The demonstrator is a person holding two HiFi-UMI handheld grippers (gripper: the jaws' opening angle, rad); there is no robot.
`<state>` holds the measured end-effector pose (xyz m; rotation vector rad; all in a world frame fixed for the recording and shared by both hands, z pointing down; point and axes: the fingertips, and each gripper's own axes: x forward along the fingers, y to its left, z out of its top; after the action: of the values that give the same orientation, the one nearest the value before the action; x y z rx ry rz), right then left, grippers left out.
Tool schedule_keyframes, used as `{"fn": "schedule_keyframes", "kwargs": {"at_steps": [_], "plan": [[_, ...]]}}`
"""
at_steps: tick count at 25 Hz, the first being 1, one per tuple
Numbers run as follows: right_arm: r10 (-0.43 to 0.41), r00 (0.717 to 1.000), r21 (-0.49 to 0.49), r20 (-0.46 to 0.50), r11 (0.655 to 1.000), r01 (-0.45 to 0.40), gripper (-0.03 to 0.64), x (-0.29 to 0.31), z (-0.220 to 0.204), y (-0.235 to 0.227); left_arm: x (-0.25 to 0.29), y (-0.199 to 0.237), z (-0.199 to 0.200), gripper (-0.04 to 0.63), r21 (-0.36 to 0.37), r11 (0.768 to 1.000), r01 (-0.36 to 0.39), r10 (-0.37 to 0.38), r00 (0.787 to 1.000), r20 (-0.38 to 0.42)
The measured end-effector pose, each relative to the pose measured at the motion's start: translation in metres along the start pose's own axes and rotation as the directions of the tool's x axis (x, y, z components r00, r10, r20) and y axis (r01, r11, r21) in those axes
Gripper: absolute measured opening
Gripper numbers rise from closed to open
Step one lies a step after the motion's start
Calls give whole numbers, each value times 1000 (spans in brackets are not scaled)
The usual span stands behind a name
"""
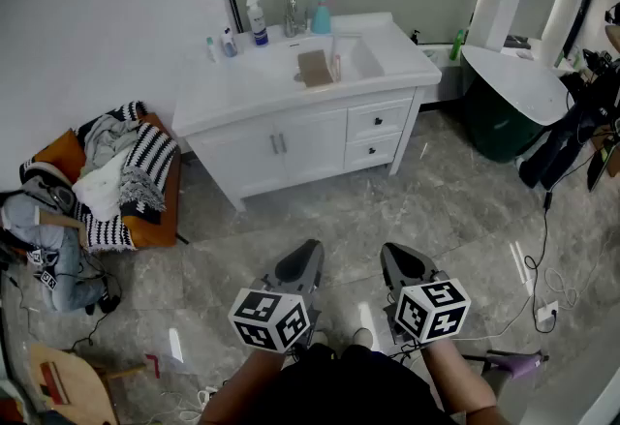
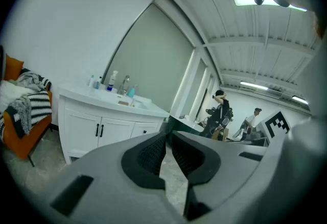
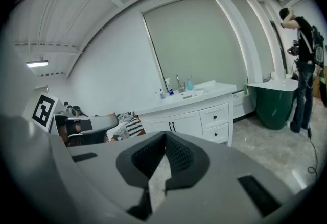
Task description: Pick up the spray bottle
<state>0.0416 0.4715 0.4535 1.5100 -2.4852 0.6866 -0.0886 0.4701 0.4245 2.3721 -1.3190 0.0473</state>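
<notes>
The spray bottle (image 1: 257, 18), white with a blue base, stands upright at the back of the white vanity top (image 1: 228, 94), left of the faucet (image 1: 289, 13). It also shows small and far off in the left gripper view (image 2: 111, 81) and the right gripper view (image 3: 169, 89). Both grippers hang low over the floor, well short of the vanity. My left gripper (image 1: 312, 247) is shut with nothing in it, its tips meeting (image 2: 167, 133). My right gripper (image 1: 389, 251) is likewise shut and empty (image 3: 164, 135).
A teal soap bottle (image 1: 321, 15) and small bottles (image 1: 221, 45) flank the sink (image 1: 325, 65). An orange chair piled with clothes (image 1: 126, 171) stands at the left, a dark green tub (image 1: 504, 113) at the right. Cables (image 1: 542, 278) trail over the floor. People stand far off (image 2: 220, 110).
</notes>
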Motion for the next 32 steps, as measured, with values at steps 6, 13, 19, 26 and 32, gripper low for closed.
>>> {"fn": "schedule_keyframes", "kwargs": {"at_steps": [6, 13, 19, 26, 32], "plan": [[-1, 1000, 18, 20, 1000, 1, 6, 0, 1, 9, -10, 7, 0, 37, -9, 1000, -5, 5, 1000, 5], [-16, 1000, 27, 13, 1000, 15, 6, 12, -3, 24, -18, 26, -5, 37, -24, 1000, 7, -7, 1000, -12], [-31, 999, 46, -14, 998, 32, 6, 26, -12, 42, -27, 47, -4, 37, -46, 999, 27, -27, 1000, -5], [-52, 998, 55, -24, 997, 53, 6, 41, -17, 62, -36, 67, -4, 37, -29, 997, 70, -70, 998, -7], [-62, 997, 62, -55, 996, 65, 6, 54, -24, 59, -27, 81, -9, 34, -82, 994, 72, -74, 997, -21]]}}
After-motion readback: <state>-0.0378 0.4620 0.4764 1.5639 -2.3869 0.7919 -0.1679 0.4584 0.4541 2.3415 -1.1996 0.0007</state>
